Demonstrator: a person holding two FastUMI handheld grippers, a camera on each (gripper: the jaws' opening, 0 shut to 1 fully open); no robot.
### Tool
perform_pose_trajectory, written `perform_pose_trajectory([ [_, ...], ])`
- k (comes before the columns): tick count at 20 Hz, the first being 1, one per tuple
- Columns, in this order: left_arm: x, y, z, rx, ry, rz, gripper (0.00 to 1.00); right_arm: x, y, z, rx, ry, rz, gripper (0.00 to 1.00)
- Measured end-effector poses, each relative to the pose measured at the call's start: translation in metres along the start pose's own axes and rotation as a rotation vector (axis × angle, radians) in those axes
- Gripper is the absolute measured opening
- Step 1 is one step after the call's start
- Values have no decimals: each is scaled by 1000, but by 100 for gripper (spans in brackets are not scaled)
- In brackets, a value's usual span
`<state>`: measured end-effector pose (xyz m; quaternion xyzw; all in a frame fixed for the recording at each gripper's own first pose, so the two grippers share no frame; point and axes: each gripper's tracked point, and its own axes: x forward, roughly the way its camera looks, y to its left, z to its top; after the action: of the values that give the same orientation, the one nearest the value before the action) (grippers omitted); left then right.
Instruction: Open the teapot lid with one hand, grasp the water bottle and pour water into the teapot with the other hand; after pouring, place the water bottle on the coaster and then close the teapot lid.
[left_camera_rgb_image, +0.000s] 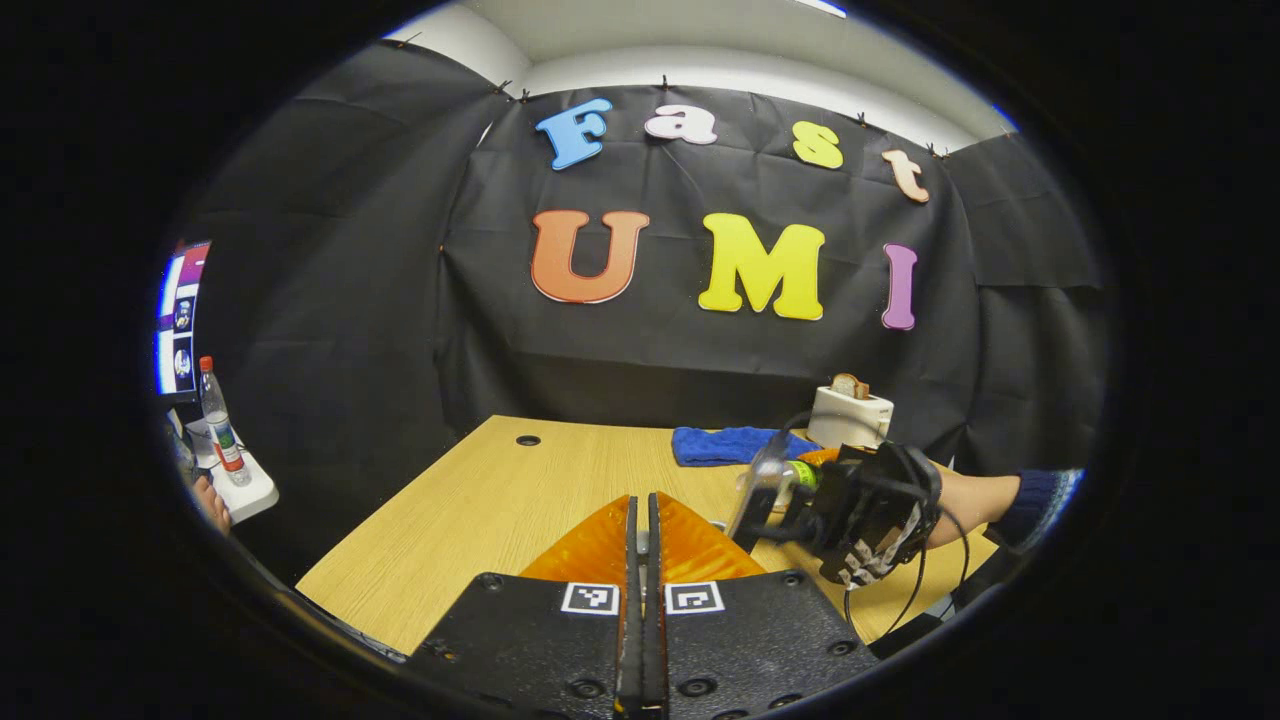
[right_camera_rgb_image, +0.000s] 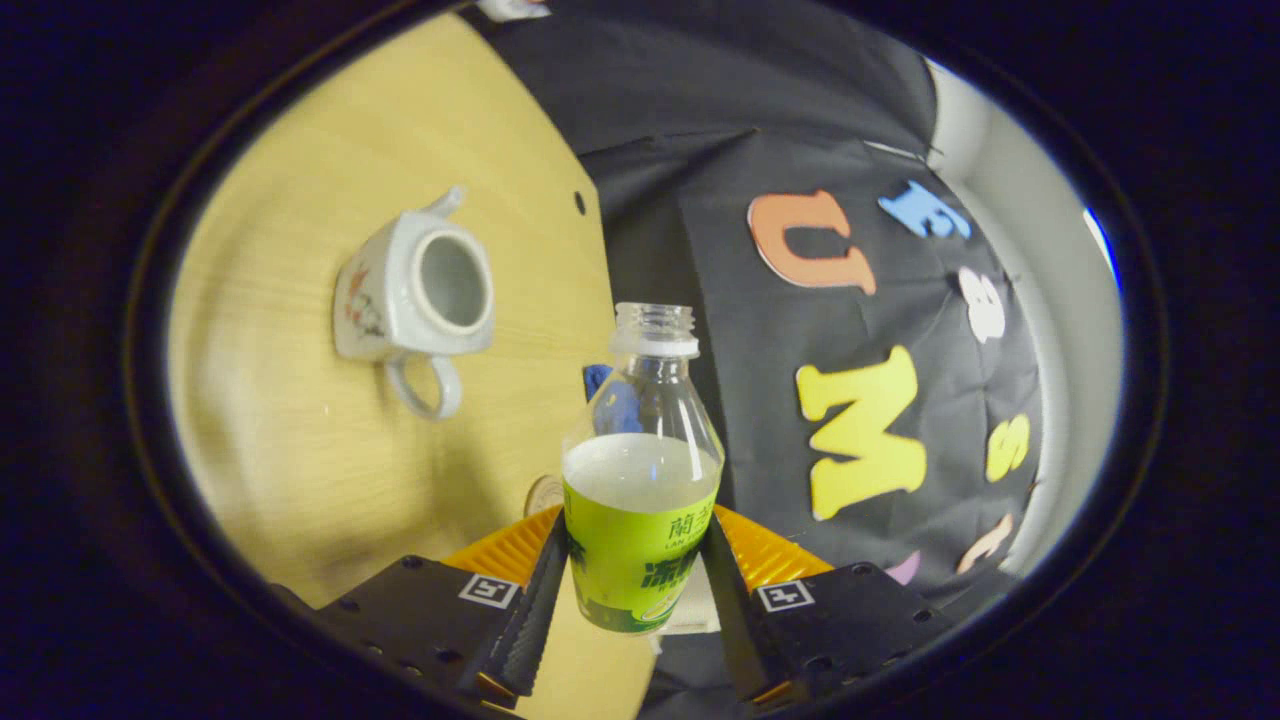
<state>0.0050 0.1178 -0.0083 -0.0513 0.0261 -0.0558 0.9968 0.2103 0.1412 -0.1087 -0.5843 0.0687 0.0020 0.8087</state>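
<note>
The right tongs (right_camera_rgb_image: 628, 590) clamp the green-labelled water bottle (right_camera_rgb_image: 640, 480) by its lower body, both fingers pressed to the label, its uncapped neck pointing straight ahead along the tongs' own line. In the right gripper view the white teapot (right_camera_rgb_image: 415, 290) stands on the wooden counter (right_camera_rgb_image: 300, 450) ahead and off to the left of the bottle's mouth, well apart from it, its lid off and its round opening bare, handle turned back toward the tongs. The pour appears to turn on that gap: the bottle's long axis runs past the pot rather than at it, so the mouth would have to swing left and over the opening. The left tongs (left_camera_rgb_image: 645, 530) are clenched with nothing seen between them; to their right, the right tongs (left_camera_rgb_image: 790, 495) carry the bottle beside a blue cloth (left_camera_rgb_image: 725, 445).
</note>
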Motion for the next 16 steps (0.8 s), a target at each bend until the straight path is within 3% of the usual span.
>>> perform_pose_trajectory([
  [5, 0, 2, 0, -20, 5, 5, 3, 12, -28, 1, 530, -25, 113, 71],
  [11, 1, 1, 4, 0, -13, 34, 3, 38, -52, -15, 935, -42, 115, 71],
  [14, 4, 1, 3, -1, -13, 44, 3, 61, -45, -26, 1168, -23, 161, 71],
  [16, 3, 6, 6, 10, -22, 70, 3, 77, -48, -36, 1235, 10, 151, 71],
])
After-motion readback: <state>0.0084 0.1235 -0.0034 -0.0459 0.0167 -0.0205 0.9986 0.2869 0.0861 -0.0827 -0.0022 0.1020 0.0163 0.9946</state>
